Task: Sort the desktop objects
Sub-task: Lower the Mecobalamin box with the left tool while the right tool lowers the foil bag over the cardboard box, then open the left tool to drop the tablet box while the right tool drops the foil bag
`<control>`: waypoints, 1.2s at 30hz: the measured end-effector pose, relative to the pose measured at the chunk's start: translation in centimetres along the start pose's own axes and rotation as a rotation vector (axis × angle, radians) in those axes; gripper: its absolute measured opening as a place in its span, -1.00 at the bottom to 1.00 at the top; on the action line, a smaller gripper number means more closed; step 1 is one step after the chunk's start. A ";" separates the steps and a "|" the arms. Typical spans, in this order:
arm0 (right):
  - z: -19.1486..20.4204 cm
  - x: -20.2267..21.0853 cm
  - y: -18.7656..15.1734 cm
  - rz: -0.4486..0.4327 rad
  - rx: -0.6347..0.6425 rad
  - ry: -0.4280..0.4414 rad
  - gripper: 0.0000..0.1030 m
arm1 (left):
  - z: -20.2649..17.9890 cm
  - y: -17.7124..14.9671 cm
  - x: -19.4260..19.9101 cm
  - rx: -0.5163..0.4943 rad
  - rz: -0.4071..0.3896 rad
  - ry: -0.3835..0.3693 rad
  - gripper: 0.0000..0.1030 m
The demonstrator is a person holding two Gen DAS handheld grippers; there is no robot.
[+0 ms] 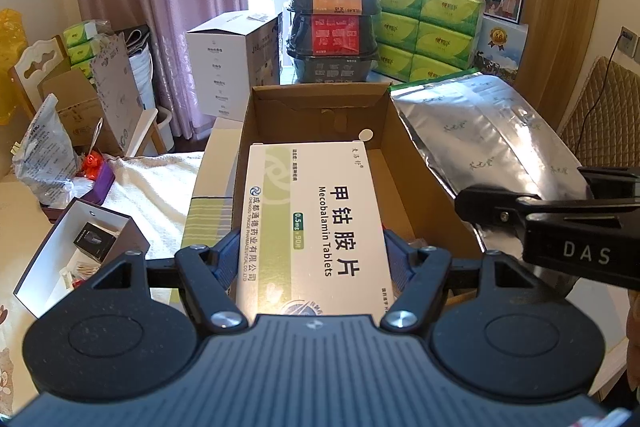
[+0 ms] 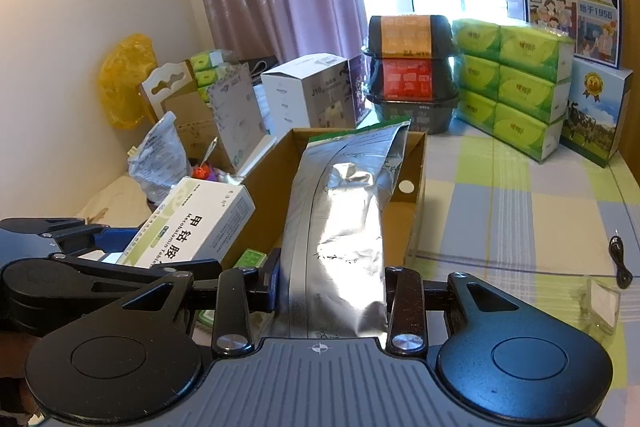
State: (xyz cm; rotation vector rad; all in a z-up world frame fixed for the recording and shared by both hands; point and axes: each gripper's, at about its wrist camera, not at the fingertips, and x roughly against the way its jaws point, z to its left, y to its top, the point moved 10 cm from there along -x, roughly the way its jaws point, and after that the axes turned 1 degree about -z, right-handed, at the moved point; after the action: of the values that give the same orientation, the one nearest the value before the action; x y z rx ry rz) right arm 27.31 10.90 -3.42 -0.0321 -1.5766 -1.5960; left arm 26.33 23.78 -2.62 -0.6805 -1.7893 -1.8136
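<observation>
The white-and-green tablet box (image 1: 316,227) pointed lengthwise away over the open brown cardboard carton (image 1: 256,115), clamped by the left gripper (image 1: 308,259) (right gripper (image 2: 332,291) pinched a long silver foil pouch (image 2: 340,211)).

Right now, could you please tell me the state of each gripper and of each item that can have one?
left gripper: shut on the tablet box.
tablet box: closed, held above the cardboard box.
right gripper: shut on the foil pouch.
foil pouch: sealed, held, its far end over the cardboard box.
cardboard box: open on top.
</observation>
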 end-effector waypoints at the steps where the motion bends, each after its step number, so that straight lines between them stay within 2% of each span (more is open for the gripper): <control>1: -0.1 -0.2 0.0 0.001 -0.002 -0.001 -0.34 | 0.0 0.0 -0.2 0.002 0.002 -0.001 0.31; 24: -1.4 -3.5 0.6 0.019 -0.039 -0.013 -0.33 | 1.5 0.8 -4.3 0.041 0.029 -0.014 0.31; 25: -1.6 -3.6 0.5 0.021 -0.041 -0.015 -0.33 | 1.6 0.9 -4.7 0.048 0.027 -0.016 0.37; 26: -1.7 -3.7 0.4 0.023 -0.044 -0.016 -0.33 | 1.8 0.8 -5.0 0.055 0.031 -0.012 0.54; 31: -2.0 -4.1 0.1 0.030 -0.053 -0.015 -0.33 | 2.8 0.4 -4.9 0.109 0.024 -0.006 0.55; 36: -1.5 -4.6 0.0 0.037 -0.057 0.002 -0.33 | 3.4 0.1 -3.9 0.122 0.010 0.007 0.55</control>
State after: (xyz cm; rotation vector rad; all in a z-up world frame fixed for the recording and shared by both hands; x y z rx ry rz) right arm 30.92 12.15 -6.33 -0.0897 -1.5204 -1.6114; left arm 29.30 27.22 -5.10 -0.6335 -1.8705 -1.6822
